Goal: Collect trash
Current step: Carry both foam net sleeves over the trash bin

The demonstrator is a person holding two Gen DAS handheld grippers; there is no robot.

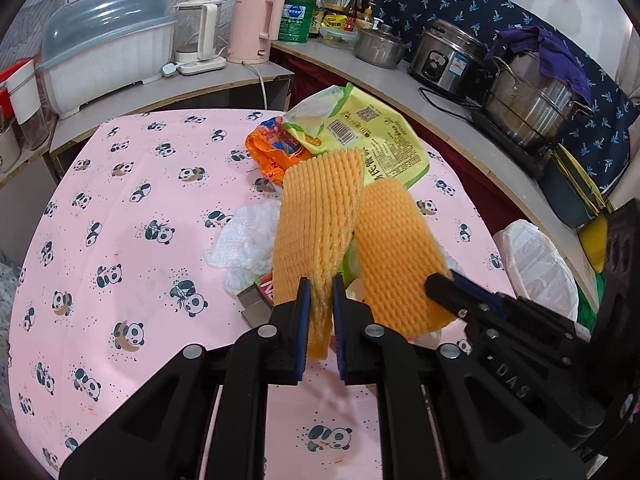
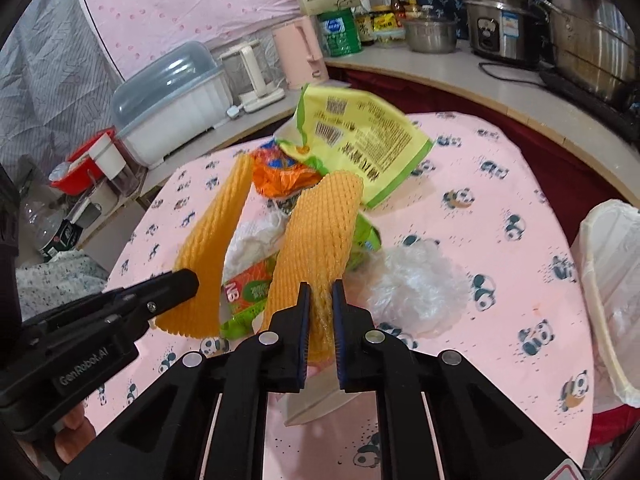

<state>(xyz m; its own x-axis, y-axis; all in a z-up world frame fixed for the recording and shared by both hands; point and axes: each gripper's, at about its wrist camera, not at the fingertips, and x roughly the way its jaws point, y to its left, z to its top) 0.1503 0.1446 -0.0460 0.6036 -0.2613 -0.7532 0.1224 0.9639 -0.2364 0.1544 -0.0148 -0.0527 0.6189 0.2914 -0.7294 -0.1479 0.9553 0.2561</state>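
My left gripper [image 1: 321,286] is shut on a yellow foam fruit net [image 1: 316,236], held upright above the pink panda tablecloth [image 1: 132,240]. My right gripper [image 2: 321,290] is shut on a second yellow foam net [image 2: 320,232]; it shows in the left wrist view [image 1: 444,280] at the right with its net [image 1: 396,256]. The left gripper shows in the right wrist view [image 2: 188,280] with its net [image 2: 212,248]. Behind lie a yellow-green snack bag [image 1: 372,132], an orange wrapper [image 1: 276,148], white crumpled plastic [image 1: 244,240] and a green-red wrapper [image 2: 248,292].
A bin lined with a white bag [image 2: 612,280] stands off the table's right edge, also in the left wrist view [image 1: 540,268]. More crumpled clear plastic [image 2: 408,284] lies on the cloth. A counter behind holds kettles [image 1: 256,28], pots [image 1: 532,100] and a rice cooker [image 1: 448,56].
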